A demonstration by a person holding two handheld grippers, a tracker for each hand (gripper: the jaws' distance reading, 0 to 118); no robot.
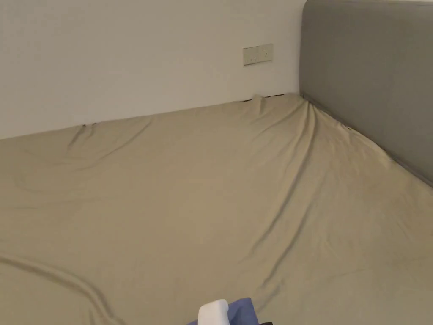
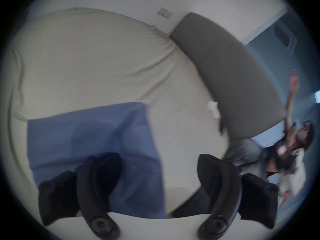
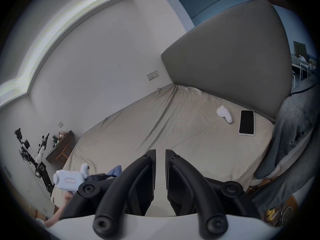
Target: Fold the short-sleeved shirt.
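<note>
Between the wide-apart jaws of the left gripper (image 2: 159,171), in its own blurred view, lies bare sheet, with nothing held; the blue shirt (image 2: 93,139) lies flat on the bed as a folded rectangle, its near part under the gripper's left-hand jaw, though whether that jaw touches the cloth cannot be told. The right gripper (image 3: 160,159) has its jaws drawn almost together with only a thin slit between them and nothing in it, and it hangs above the bed well apart from the shirt, of which a blue corner (image 3: 116,170) shows beside the white body of the left gripper (image 3: 68,180) at the lower left of that view. A beige sheet (image 1: 203,199), creased in long folds, covers the bed. Near the grey padded headboard (image 3: 230,53) rest a small white object (image 3: 224,113) and a dark phone (image 3: 246,122), just beside one another. A wall socket (image 1: 257,54) sits on the white wall (image 1: 127,59) behind the bed.
</note>
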